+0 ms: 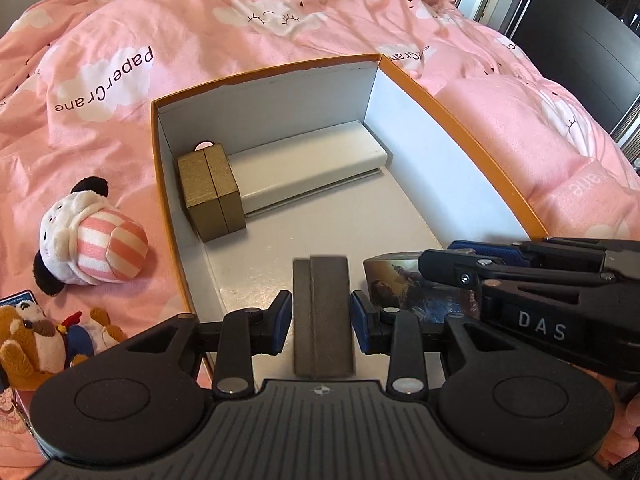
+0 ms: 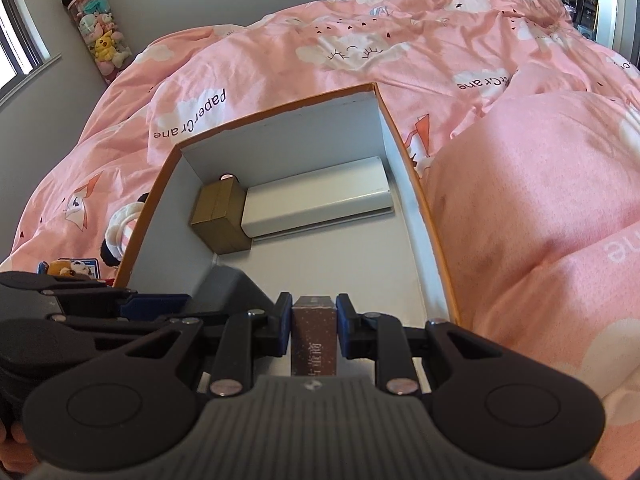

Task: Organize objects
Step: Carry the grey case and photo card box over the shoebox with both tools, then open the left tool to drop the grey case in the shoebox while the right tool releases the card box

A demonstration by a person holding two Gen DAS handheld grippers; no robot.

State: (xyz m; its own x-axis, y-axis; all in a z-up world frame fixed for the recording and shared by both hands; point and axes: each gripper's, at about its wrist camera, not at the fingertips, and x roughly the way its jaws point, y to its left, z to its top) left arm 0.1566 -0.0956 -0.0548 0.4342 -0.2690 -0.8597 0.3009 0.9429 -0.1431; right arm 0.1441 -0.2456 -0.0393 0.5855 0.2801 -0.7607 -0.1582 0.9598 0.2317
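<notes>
Between the blue pads of the left hand-held gripper (image 1: pixel 321 318), at the bottom centre of its own view, stands a grey box (image 1: pixel 323 316) on edge; a thin gap shows on each side, so the pads sit partly open around it rather than pressing it. Just to its right the right hand-held gripper (image 2: pixel 309 326) is clamped narrowly on a slim dark box with a printed picture (image 2: pixel 313 332) — both held low over the near end of the big orange-rimmed box (image 1: pixel 460 120) lying open on the bed. Inside that box, against its far wall, a long white box (image 1: pixel 308 168) lies flat with a gold box (image 1: pixel 211 194) touching its left end, in the far left corner. Outside, at the left of the frame, a striped pink-and-white plush toy (image 1: pixel 92 240) lies on the pink duvet (image 1: pixel 280 12), with smaller plush toys (image 1: pixel 40 340) lower left — well apart from the grippers.
</notes>
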